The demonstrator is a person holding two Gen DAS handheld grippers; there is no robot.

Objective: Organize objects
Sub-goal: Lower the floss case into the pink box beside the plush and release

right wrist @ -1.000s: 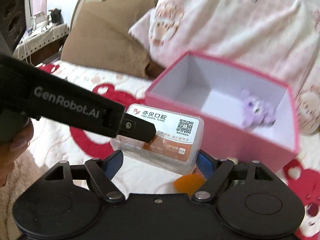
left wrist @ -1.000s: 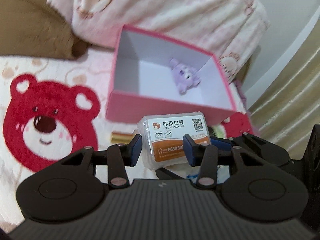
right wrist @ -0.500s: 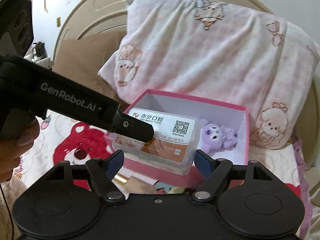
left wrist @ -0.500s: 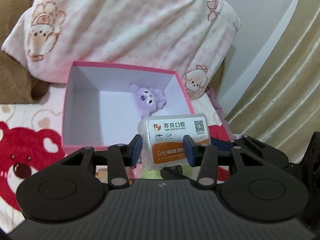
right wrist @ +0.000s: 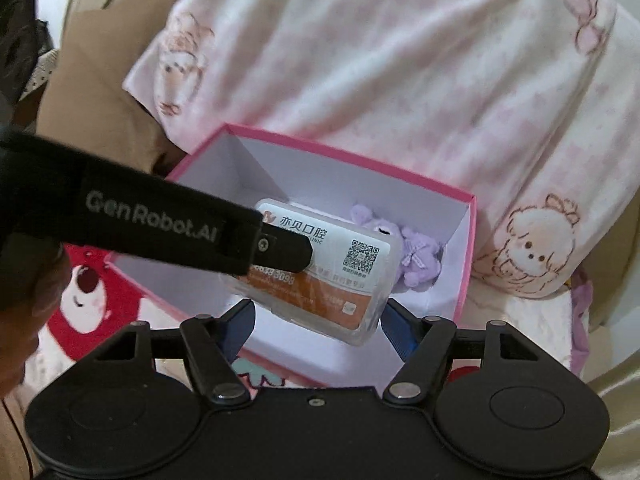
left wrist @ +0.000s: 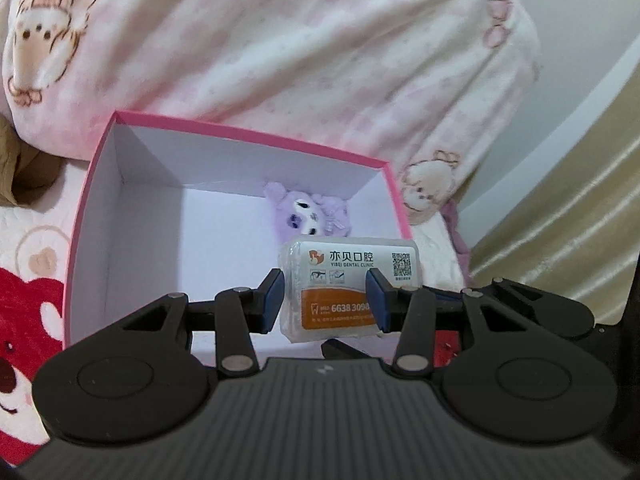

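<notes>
My left gripper (left wrist: 326,300) is shut on a clear plastic floss box (left wrist: 350,280) with a white and orange dental-clinic label. It holds the box above the open pink gift box (left wrist: 248,138), over its right half. A small purple plush toy (left wrist: 308,212) lies in the pink box's far right corner. In the right wrist view the left gripper's finger (right wrist: 280,250) crosses the floss box (right wrist: 320,276) above the pink box (right wrist: 352,156), beside the plush (right wrist: 416,256). My right gripper (right wrist: 320,326) is open and empty, just below the floss box.
The pink box sits on a bedspread with a red bear print (left wrist: 20,320). A pink-and-white bear-patterned pillow (left wrist: 300,52) leans behind it, with a brown pillow (right wrist: 92,92) to its left. A golden curtain (left wrist: 580,208) hangs at the right.
Both grippers moved forward and tilted down toward the pink box. The floss box, still held by the left gripper, now hangs over the box's inside rather than in front of it.
</notes>
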